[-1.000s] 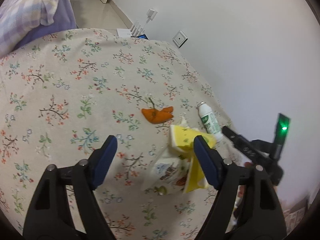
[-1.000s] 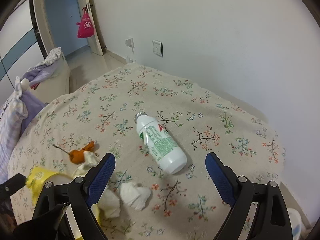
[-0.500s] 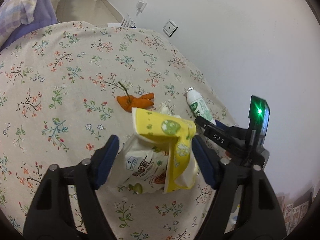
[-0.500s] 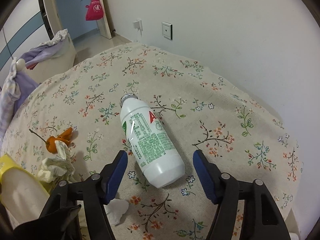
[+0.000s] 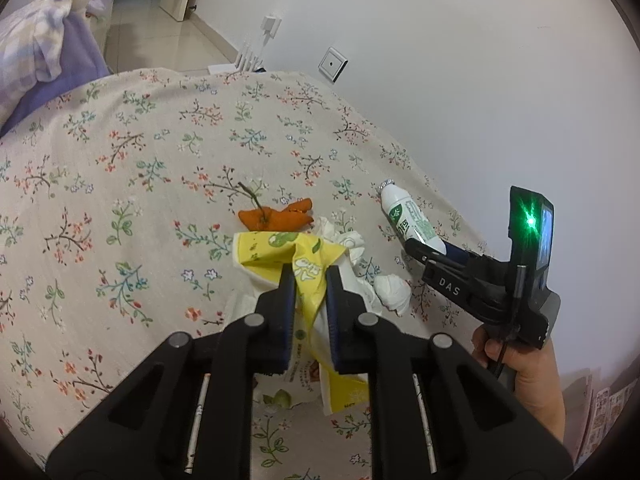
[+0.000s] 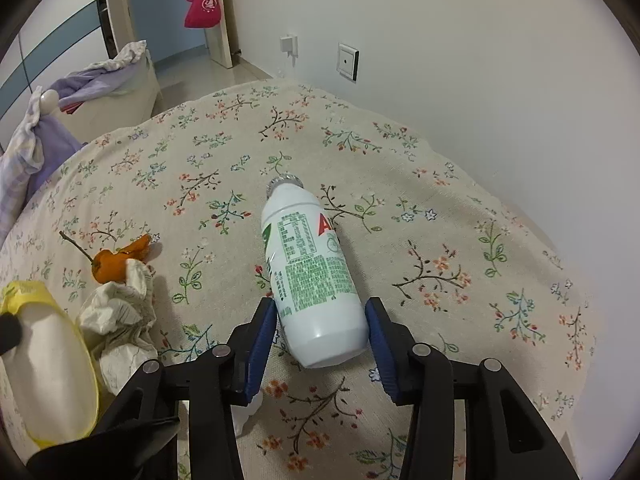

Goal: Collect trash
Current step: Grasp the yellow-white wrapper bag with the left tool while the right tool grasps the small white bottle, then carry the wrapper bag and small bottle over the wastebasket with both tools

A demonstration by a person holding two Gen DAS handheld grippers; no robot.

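Observation:
A yellow snack bag [image 5: 280,250] lies on the floral tablecloth [image 5: 120,200]. My left gripper [image 5: 310,276] is closing, and its pads pinch the bag's crumpled top. A white bottle [image 6: 308,264] with green print lies on its side, cap pointing away. My right gripper [image 6: 320,312] is closing around the bottle's base, and both blue pads meet its sides. The left wrist view shows the same bottle [image 5: 404,216] at the right. An orange peel [image 5: 276,218] with a stem and crumpled white tissues [image 5: 392,292] lie between the bag and the bottle.
The white wall with a socket [image 6: 348,60] runs close behind the table's far and right edges. A purple blanket [image 5: 40,48] lies beyond the table at the left. A red bag [image 6: 203,4] hangs on the door. A hand [image 5: 528,372] holds the right gripper's handle.
Both grippers went from wide open to narrow. The left jaws came in around the yellow bag and pinched it. The right jaws moved up to the bottle's base and closed against it.

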